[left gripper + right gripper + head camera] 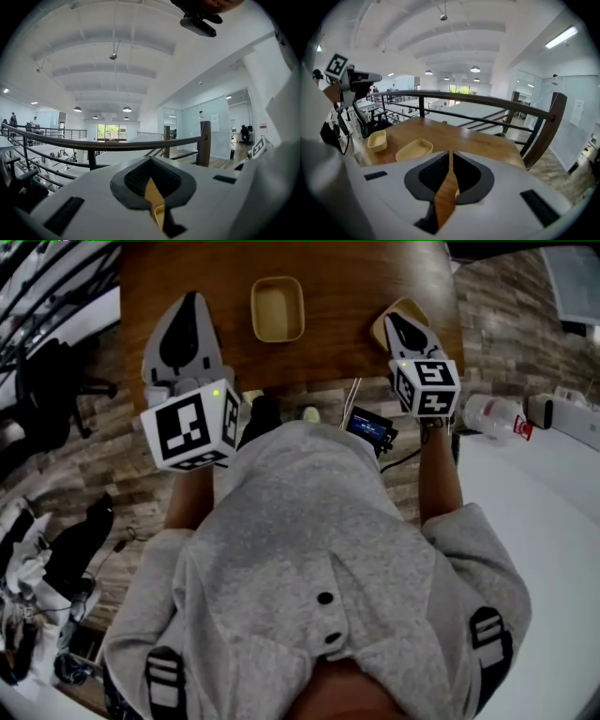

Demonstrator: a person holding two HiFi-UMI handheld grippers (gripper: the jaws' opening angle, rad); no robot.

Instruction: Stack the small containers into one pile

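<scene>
- Head view: two small containers lie apart on the brown wooden bench (356, 277), so I judge the pile not yet begun. The pale yellow rectangular plastic container (277, 310) sits open near the middle. The second pale yellow container (382, 329) lies at the right edge, partly covered by the right claw (392, 317). The left claw (192, 301) hangs over the bench's left side, well apart from both.
- Left gripper view: the left claw is clenched and holds nothing. Only a thin slit shows between its jaws, with wood and a pale sliver that I cannot identify. It looks out past a dark handrail (117, 143), not at the containers.
- Right gripper view: the right claw's jaw tips meet, so it too is clenched and carries nothing. Both containers show beyond it on the bench, the nearer one just beside the jaws.
- Step in hand, as I judge it: the approach to the first pickup. Next, I must spread the right claw's jaws, lower them over one wall of the nearer container, clench, then carry it over the other.
</scene>
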